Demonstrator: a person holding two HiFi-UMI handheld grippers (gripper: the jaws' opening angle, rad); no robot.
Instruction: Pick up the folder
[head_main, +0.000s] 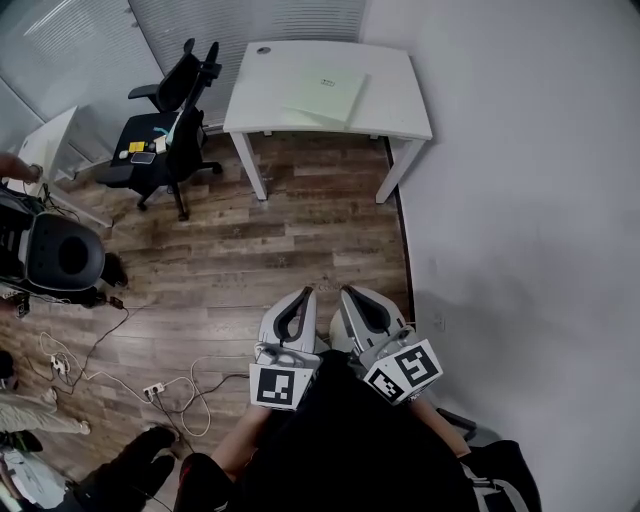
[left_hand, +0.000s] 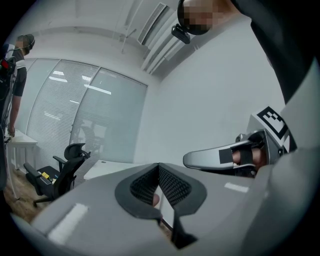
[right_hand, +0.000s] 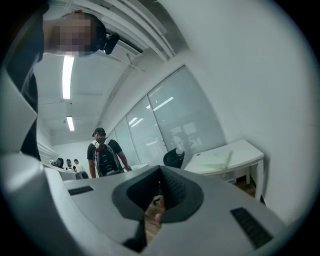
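Observation:
A pale green folder (head_main: 326, 93) lies flat on the white desk (head_main: 400, 110) at the far end of the room, against the right wall. In the right gripper view the folder (right_hand: 216, 161) shows small on that desk (right_hand: 246, 150), well ahead. Both grippers are held close to the person's body, far from the desk, side by side and pointing toward it. My left gripper (head_main: 306, 293) is shut with nothing in it; its pads meet in the left gripper view (left_hand: 159, 166). My right gripper (head_main: 349, 293) is also shut and empty (right_hand: 160, 169).
A black office chair (head_main: 170, 110) with small items on its seat stands left of the desk. Cables and a power strip (head_main: 150, 390) trail over the wood floor at the left. A person with a backpack (right_hand: 105, 152) stands by other desks. A white wall runs along the right.

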